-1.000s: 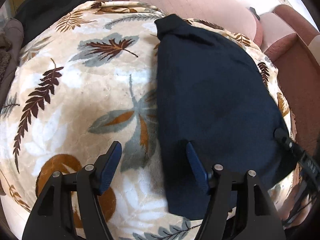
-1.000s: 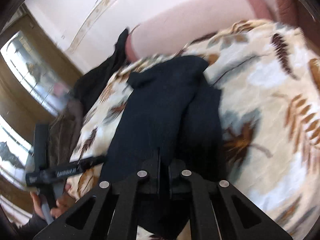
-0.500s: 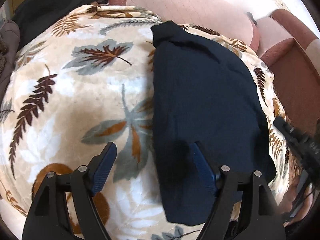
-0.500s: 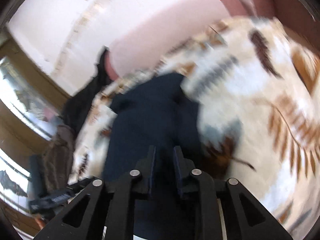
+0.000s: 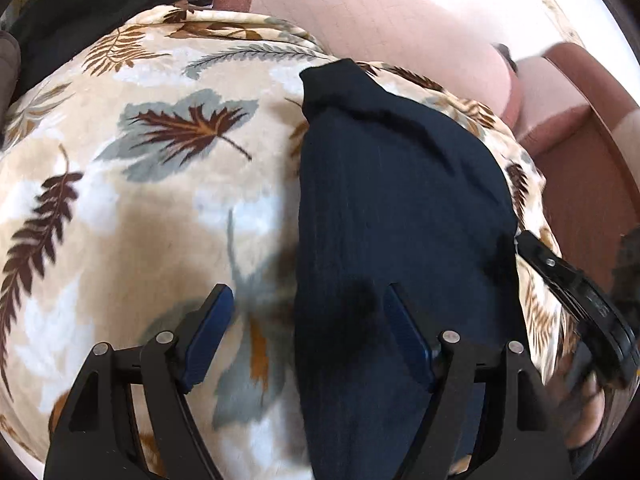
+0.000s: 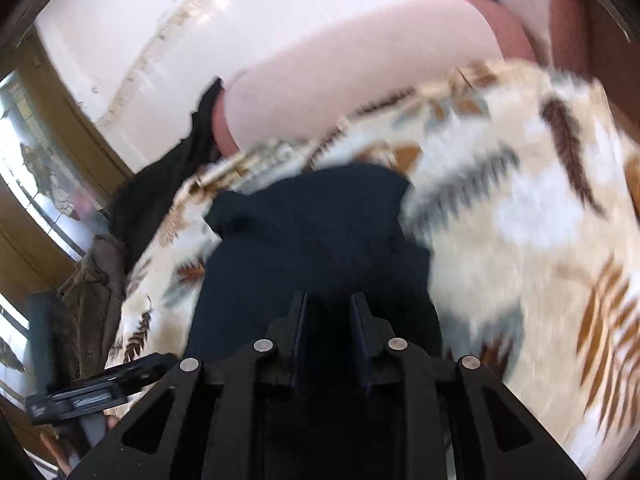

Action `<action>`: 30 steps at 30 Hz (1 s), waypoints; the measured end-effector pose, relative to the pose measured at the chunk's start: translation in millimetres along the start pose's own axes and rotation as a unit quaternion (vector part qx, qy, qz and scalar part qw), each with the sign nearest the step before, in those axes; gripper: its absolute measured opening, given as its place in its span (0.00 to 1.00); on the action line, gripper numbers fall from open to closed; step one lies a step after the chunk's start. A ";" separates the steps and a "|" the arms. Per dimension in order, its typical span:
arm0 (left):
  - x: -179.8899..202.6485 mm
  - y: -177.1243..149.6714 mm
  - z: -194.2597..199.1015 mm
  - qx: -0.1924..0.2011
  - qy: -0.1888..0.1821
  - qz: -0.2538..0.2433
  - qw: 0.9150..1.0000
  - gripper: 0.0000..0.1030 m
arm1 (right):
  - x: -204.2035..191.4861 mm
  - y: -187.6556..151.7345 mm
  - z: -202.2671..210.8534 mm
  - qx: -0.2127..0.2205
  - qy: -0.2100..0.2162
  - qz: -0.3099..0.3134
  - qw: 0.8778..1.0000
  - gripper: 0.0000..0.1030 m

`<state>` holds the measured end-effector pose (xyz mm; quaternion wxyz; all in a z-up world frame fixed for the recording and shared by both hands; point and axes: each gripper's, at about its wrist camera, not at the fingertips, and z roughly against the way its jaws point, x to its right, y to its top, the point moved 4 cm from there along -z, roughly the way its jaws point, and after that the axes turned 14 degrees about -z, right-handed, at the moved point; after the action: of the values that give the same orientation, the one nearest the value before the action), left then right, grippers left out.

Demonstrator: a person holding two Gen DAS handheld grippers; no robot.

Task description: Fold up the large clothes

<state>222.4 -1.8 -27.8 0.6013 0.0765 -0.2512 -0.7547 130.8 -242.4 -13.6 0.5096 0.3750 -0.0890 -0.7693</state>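
Observation:
A dark navy garment (image 5: pixel 396 216), folded into a long strip, lies on a leaf-patterned blanket (image 5: pixel 132 208). My left gripper (image 5: pixel 308 312) is open above the strip's near left edge, one finger over the blanket and one over the cloth. My right gripper (image 6: pixel 326 308) has its jaws slightly apart with nothing between them, just above the garment (image 6: pixel 316 236) at its near end. The right gripper also shows in the left wrist view (image 5: pixel 576 300) at the garment's right edge.
A pink sofa back (image 5: pixel 392 28) and a reddish armrest (image 5: pixel 576 148) border the blanket. A black cloth (image 5: pixel 92 8) lies at the far left corner. A window (image 6: pixel 24 184) and brown clothing (image 6: pixel 84 308) are on the left in the right wrist view.
My right gripper has opened a little and let go of the garment, which now lies flat. My left gripper has dropped closer to the cloth.

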 end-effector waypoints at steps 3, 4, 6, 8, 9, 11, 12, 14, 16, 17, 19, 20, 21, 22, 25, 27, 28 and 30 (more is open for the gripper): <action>0.8 8.4 -24.6 -0.017 0.003 0.004 1.000 0.75 | 2.5 15.5 -22.3 -0.005 -0.023 0.021 1.000 0.24; 2.0 8.8 -33.9 -0.028 0.001 0.004 1.000 0.75 | 12.9 17.7 -37.2 -0.014 -0.049 0.021 0.998 0.24; 3.9 6.7 -43.7 -0.041 -0.002 0.001 0.999 0.76 | 39.6 16.4 -59.5 -0.051 -0.092 -0.001 0.994 0.20; 4.2 7.5 -42.7 -0.042 0.000 -0.004 0.999 0.76 | 54.0 23.9 -59.9 -0.051 -0.078 -0.036 0.995 0.21; 4.3 7.9 -39.2 -0.041 0.000 -0.007 0.999 0.75 | 55.7 27.0 -55.1 -0.047 -0.090 -0.040 0.994 0.28; 4.6 4.6 -27.3 -0.037 0.004 -0.021 0.999 0.75 | 56.9 28.6 -39.5 -0.048 -0.123 -0.024 0.991 0.28; 5.9 1.0 -21.3 -0.036 0.006 -0.030 0.999 0.75 | 54.7 26.8 -30.0 -0.056 -0.113 -0.014 0.992 0.28; 8.3 -11.1 -8.3 -0.033 0.015 -0.053 0.998 0.75 | 47.6 15.8 -3.3 -0.072 -0.109 0.014 0.991 0.38; 10.9 -26.6 4.5 -0.029 0.028 -0.076 0.996 0.75 | 42.9 -0.7 18.7 -0.082 -0.132 0.045 0.987 0.68; 12.4 -34.5 10.8 -0.026 0.033 -0.084 0.996 0.75 | 43.0 -11.1 30.2 -0.085 -0.148 0.061 0.983 0.72; 16.6 -53.3 25.8 -0.017 0.042 -0.098 0.994 0.76 | 41.8 -38.1 53.2 -0.090 -0.181 0.098 0.974 0.79; 20.0 -63.8 33.6 -0.011 0.048 -0.105 0.993 0.76 | 42.9 -41.4 54.5 -0.093 -0.190 0.109 0.971 0.81; 22.4 -74.0 41.3 -0.005 0.055 -0.113 0.992 0.76 | 42.1 -52.5 62.1 -0.095 -0.203 0.120 0.967 0.83; 25.5 -82.8 48.2 0.001 0.062 -0.123 0.990 0.76 | 43.2 -63.0 69.5 -0.092 -0.218 0.131 0.963 0.83; 36.7 -98.3 62.3 0.014 0.099 -0.156 0.983 0.76 | 46.0 -90.3 91.0 -0.070 -0.253 0.147 0.954 0.84; 41.1 -104.9 69.8 0.023 0.119 -0.171 0.978 0.76 | 46.8 -101.0 101.6 -0.063 -0.255 0.136 0.955 0.85; 42.3 -108.7 73.0 0.026 0.126 -0.175 0.976 0.78 | 46.2 -107.4 107.3 -0.060 -0.251 0.130 0.957 0.85; 43.2 -117.4 79.8 0.034 0.141 -0.178 0.973 0.81 | 41.8 -115.8 116.5 -0.050 -0.245 0.125 0.960 0.85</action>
<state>75.6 -2.1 -6.3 0.4837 0.2461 -0.1716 -0.8222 -38.4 -252.7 -12.2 0.5826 0.1348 -0.2186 -0.7711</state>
